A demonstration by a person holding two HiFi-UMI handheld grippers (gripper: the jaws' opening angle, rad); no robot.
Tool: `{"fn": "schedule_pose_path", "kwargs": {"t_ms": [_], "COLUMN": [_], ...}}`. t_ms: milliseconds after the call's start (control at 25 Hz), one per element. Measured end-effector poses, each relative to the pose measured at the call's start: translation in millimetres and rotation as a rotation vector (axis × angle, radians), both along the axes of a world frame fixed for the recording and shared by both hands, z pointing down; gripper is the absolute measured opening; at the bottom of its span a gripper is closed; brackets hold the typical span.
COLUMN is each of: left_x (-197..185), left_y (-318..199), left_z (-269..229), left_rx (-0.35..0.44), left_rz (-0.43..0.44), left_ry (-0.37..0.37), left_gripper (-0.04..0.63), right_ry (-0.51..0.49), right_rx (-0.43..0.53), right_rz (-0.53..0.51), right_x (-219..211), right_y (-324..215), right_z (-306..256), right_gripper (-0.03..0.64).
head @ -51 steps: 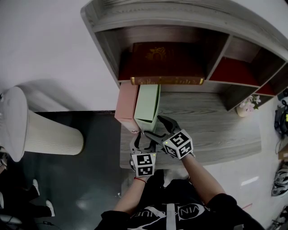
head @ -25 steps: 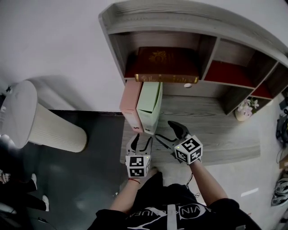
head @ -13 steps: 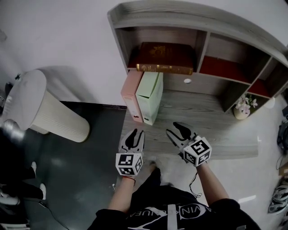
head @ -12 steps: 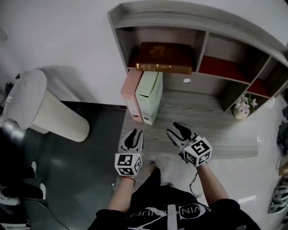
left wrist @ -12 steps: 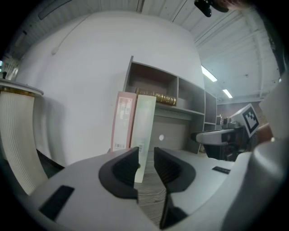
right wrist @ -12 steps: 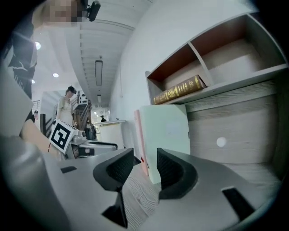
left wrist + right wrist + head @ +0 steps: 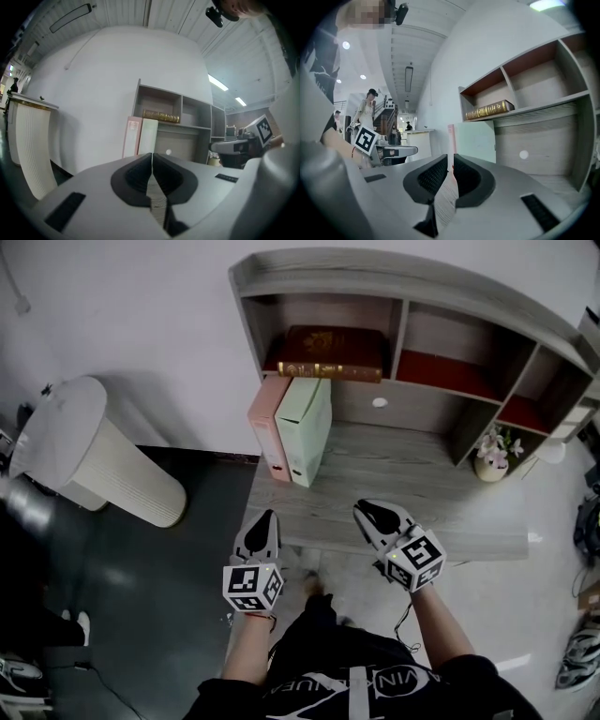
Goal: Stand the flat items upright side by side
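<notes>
From the head view, the pink file (image 7: pixel 267 427) and the green file (image 7: pixel 306 426) stand upright side by side, touching, at the back left corner of the table (image 7: pixel 412 488), under the left compartment of the shelf (image 7: pixel 403 292). A dark red book (image 7: pixel 328 351) lies flat in that compartment, above them. The left gripper (image 7: pixel 266 515) and the right gripper (image 7: pixel 362 508) hang over the table's front edge, well apart from the files and from each other.

In the left gripper view, the left gripper (image 7: pixel 152 155) is clenched on nothing: its jaws have just been closing and now meet. Beyond them the pink file (image 7: pixel 132 137) and green file (image 7: pixel 148 137) stand upright, the book (image 7: pixel 161 116) above.

In the right gripper view, the right gripper (image 7: pixel 451 161) has also just been closing; its jaws are all but together, with nothing between them. The green file (image 7: pixel 476 140) shows its broad side, the pink file (image 7: pixel 450 135) only a sliver at its left.
</notes>
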State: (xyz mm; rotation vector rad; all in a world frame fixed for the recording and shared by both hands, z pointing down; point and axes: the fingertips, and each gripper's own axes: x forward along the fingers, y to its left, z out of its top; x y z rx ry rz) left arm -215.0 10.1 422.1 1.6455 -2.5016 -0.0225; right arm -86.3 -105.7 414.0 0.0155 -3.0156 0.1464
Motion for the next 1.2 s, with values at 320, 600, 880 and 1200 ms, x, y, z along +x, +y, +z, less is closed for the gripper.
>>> {"fn": "schedule_pose_path", "kwargs": {"t_ms": [320,600,880,1200], "left_x": [27.4,46.4,65.9,80.8], "left_y": [29.4,53.0,72.9,86.4], "left_z": [-12.4,-24.4,-20.8,-19.1], "left_rx": [0.033,0.051,0.051,0.060], "left_rz": [-0.035,-0.068,-0.087,-0.099], "left_ry": [0.005,0.000,0.017,0.027], "left_gripper": [0.005,0.005,0.005,0.005], "right_ry": [-0.031,-0.055,-0.063,-0.066], "right_rx": [-0.013,-0.013,-0.018,-0.010], "right_rz": [0.016,0.015,0.014,0.002], "right_x": [36.4,60.3,79.3,93.1], "right_y": [11.2,23.1,34.2,47.7], "right_z": [-9.6,-19.3,-19.5,-19.4], "right_gripper": [0.031,0.021,0.020,0.018]}}
